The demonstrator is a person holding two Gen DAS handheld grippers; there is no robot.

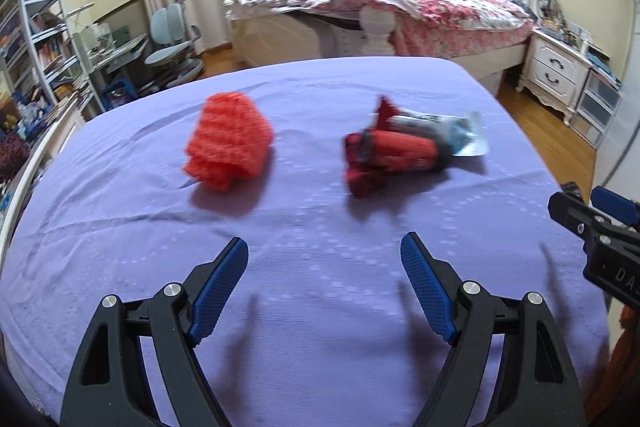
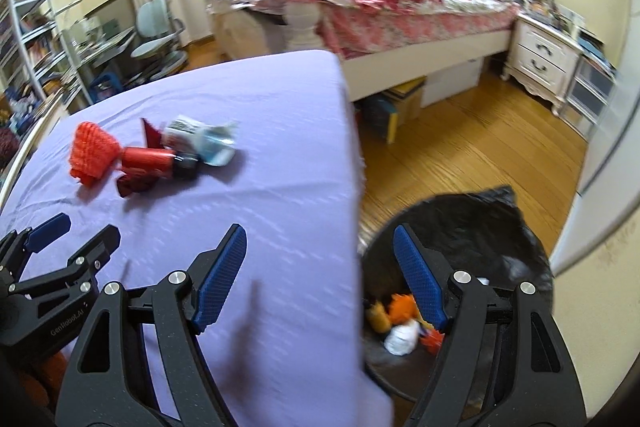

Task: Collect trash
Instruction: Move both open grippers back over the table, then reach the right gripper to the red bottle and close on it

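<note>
The left gripper (image 1: 324, 259) hovers over the near half of a purple-covered bed surface (image 1: 320, 307), its blue-padded fingers spread wide and holding nothing. Ahead of it lie the trash pieces: an orange-red foam net (image 1: 230, 143) to the left and, well apart to the right, a crumpled red wrapper (image 1: 384, 159) touching a silvery-blue wrapper (image 1: 460, 133) behind it. The stretch of purple cloth between the fingers and these pieces is bare and nothing stands in the way.

The right gripper (image 2: 320, 263) is at the right edge of the purple surface, fingers also spread and empty; its left finger is over the cloth, its right finger over a bin lined with a black bag (image 2: 480, 219) that stands on the wooden floor (image 2: 460, 131) just beside the bed's edge. Inside the bin lie orange, yellow and white scraps (image 2: 400, 327). The left gripper shows at the lower left of the right wrist view, close beside the right one.

Farther off stand a bed with a pink floral quilt (image 1: 420, 3), a white nightstand (image 1: 560, 67) and a pale blue desk chair (image 1: 174, 39).
</note>
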